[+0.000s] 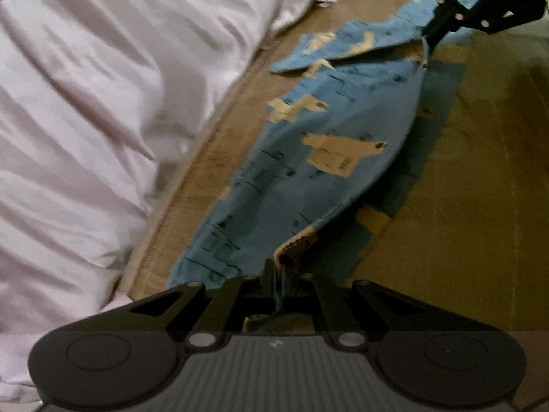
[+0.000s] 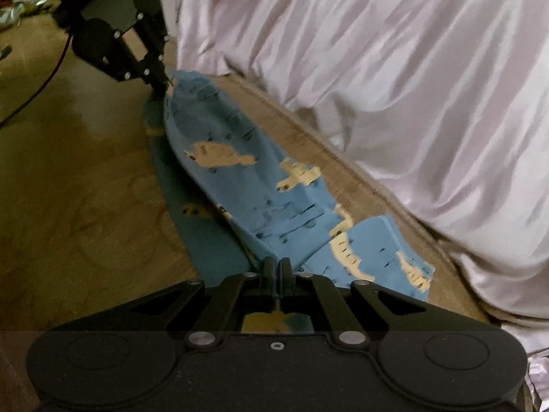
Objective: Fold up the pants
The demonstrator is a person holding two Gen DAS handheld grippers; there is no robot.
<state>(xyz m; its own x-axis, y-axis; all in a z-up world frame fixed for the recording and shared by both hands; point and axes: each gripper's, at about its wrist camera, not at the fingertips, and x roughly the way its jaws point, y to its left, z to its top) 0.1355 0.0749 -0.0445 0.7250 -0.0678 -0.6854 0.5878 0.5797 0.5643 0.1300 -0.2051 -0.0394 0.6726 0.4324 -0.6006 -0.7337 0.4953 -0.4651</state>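
Blue pants [image 1: 329,127] with cream animal prints and dark marks hang stretched between both grippers above a brown floor. My left gripper [image 1: 278,267] is shut on one end of the raised fabric edge. My right gripper [image 2: 278,264] is shut on the other end of the pants [image 2: 260,185]. In the left wrist view the right gripper [image 1: 433,36] pinches the far end at top right. In the right wrist view the left gripper [image 2: 161,84] pinches the far end at upper left. A lower layer of the pants lies on the floor under the raised edge.
A rumpled pale pink sheet [image 1: 103,120] drapes down beside the pants, also filling the right of the right wrist view as the sheet [image 2: 394,86]. Bare brown floor [image 2: 75,178] spreads on the other side. A red cable [image 2: 51,72] trails from the left gripper.
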